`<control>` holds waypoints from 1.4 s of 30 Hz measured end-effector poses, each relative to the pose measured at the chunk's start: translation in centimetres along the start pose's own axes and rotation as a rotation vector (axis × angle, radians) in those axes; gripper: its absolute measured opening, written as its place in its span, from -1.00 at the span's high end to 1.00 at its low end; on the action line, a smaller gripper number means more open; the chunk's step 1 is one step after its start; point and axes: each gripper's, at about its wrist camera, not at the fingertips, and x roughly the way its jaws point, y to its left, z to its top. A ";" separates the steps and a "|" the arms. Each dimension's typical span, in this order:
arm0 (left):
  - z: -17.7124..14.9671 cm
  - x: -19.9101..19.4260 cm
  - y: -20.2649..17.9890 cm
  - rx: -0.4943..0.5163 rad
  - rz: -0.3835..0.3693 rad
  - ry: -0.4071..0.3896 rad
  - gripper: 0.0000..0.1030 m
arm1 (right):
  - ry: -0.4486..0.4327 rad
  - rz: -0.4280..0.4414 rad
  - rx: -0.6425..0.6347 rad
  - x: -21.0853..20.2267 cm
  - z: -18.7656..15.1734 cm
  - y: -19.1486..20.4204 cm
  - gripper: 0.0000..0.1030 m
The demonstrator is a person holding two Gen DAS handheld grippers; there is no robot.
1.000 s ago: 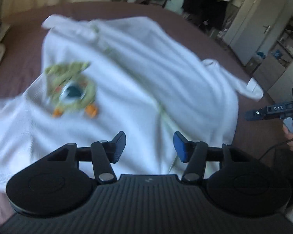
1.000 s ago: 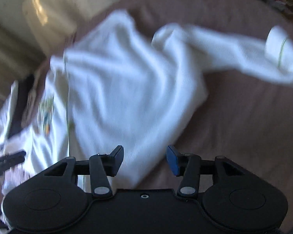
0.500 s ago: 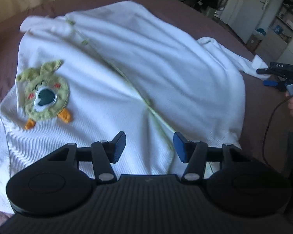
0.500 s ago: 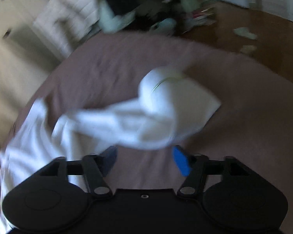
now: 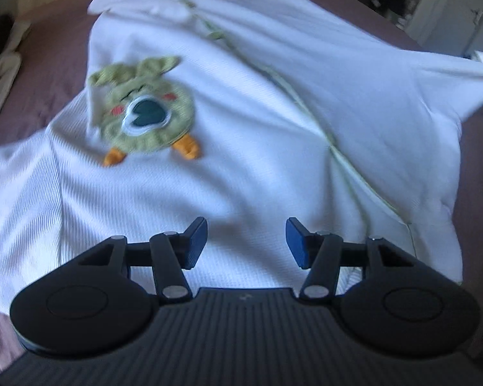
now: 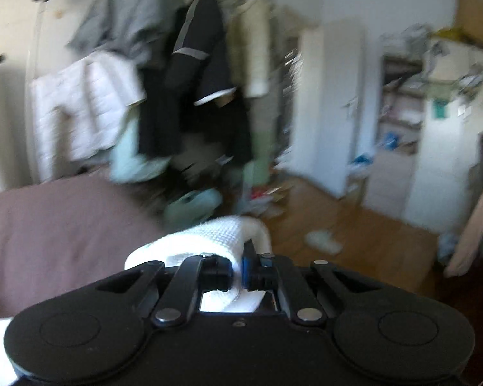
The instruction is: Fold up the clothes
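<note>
A white knitted top [image 5: 273,122] with a green round animal patch [image 5: 141,109] and a thin green front seam lies spread on the brown bed [image 5: 51,51]. My left gripper [image 5: 246,241] hovers low over its near hem, jaws apart with only cloth below them. In the right wrist view my right gripper [image 6: 237,271] is shut on the white sleeve cuff [image 6: 209,236], which bunches over the pads and is lifted off the bed [image 6: 54,225]. The sleeve pulls taut toward the right edge of the left wrist view.
Beyond the bed hang dark and pale clothes [image 6: 193,90] on a rack, with heaps on the wooden floor [image 6: 354,231]. A white door [image 6: 341,96] and open shelves [image 6: 399,115] stand at the right. A cream pillow [image 5: 3,64] lies at the bed's left.
My right gripper closed on the sleeve cuff and swung up to face the room. The left gripper sank nearer the top; the sleeve is now stretched out to the right.
</note>
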 end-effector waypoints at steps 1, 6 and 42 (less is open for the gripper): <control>0.0 0.1 0.1 -0.001 0.001 0.001 0.00 | 0.003 -0.004 -0.011 0.8 0.5 -0.1 0.90; 0.0 -0.3 -0.5 0.009 0.002 -0.017 0.00 | 0.000 0.021 -0.129 1.5 1.2 3.4 0.91; -2.0 -4.3 4.6 -0.339 -0.156 -0.236 -0.09 | 0.308 0.816 -0.703 -15.9 -11.4 18.5 -0.18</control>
